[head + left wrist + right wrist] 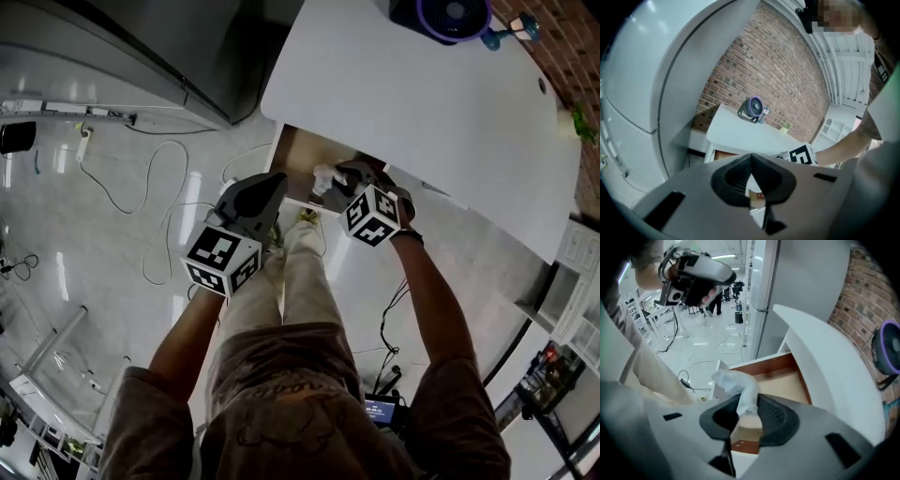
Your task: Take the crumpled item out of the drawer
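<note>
crumpled item (736, 383) pinched in the right tool (749, 401), over the open drawer (787, 380)

the right tool's jaws are pressed onto the lower tail of the white wad, and its bulk stands up past their tips, above the front edge of the drawer that slides out from under the white counter (834, 366). the left tool (750, 159) is pressed together with nothing in it, near and to the left. the wad looks very light, soft and crushable, thin paper or film, i cannot tell which. it seems not fragile, but it is likely to give under the pads and slip if only a loose fold is caught. the denser twisted neck, where it is held now, looks the safest place to grip.
</note>
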`<state>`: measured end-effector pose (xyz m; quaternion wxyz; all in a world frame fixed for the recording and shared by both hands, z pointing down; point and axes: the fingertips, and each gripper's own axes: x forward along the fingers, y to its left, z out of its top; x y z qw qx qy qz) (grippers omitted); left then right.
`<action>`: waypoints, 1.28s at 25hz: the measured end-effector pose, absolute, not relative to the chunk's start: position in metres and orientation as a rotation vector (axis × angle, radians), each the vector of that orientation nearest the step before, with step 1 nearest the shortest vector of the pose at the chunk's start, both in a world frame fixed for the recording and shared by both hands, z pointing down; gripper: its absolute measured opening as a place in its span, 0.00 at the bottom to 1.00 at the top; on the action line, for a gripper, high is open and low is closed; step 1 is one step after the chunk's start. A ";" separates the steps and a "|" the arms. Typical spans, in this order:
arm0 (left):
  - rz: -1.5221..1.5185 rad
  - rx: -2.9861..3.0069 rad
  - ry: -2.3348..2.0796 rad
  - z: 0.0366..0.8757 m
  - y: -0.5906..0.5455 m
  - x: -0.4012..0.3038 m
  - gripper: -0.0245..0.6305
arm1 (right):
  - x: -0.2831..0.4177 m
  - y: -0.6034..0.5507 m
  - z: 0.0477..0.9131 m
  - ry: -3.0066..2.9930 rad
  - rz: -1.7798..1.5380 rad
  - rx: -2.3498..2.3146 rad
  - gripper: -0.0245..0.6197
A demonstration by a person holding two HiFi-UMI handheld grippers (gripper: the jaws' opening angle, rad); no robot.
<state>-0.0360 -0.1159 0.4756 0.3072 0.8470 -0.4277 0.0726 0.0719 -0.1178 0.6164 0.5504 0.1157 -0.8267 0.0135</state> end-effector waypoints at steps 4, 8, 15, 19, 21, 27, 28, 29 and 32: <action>0.179 2.288 -1.128 0.435 -0.116 -0.036 0.05 | 0.063 -0.121 0.561 -2.024 0.016 0.355 0.19; 0.161 2.344 -1.128 0.391 -0.112 -0.034 0.05 | 0.056 -0.125 0.506 -2.089 -0.014 0.431 0.19; 0.122 2.377 -1.144 0.337 -0.109 -0.027 0.05 | 0.061 -0.142 0.408 -2.188 -0.095 0.573 0.19; 0.110 2.407 -1.127 0.316 -0.098 -0.024 0.05 | 0.066 -0.138 0.361 -2.238 -0.128 0.647 0.19; 0.103 2.435 -1.115 0.304 -0.096 -0.020 0.05 | 0.074 -0.136 0.342 -2.258 -0.134 0.690 0.19; 0.092 2.526 -1.063 0.269 -0.090 -0.001 0.05 | 0.099 -0.128 0.287 -2.396 -0.026 0.872 0.19; 0.092 2.538 -1.056 0.264 -0.089 0.002 0.05 | 0.104 -0.128 0.279 -2.417 -0.009 0.901 0.19; 0.091 2.545 -1.050 0.260 -0.089 0.005 0.05 | 0.109 -0.127 0.271 -2.434 0.006 0.928 0.19; 0.076 2.551 -1.039 0.250 -0.087 0.012 0.05 | 0.126 -0.123 0.251 -2.485 0.043 1.004 0.19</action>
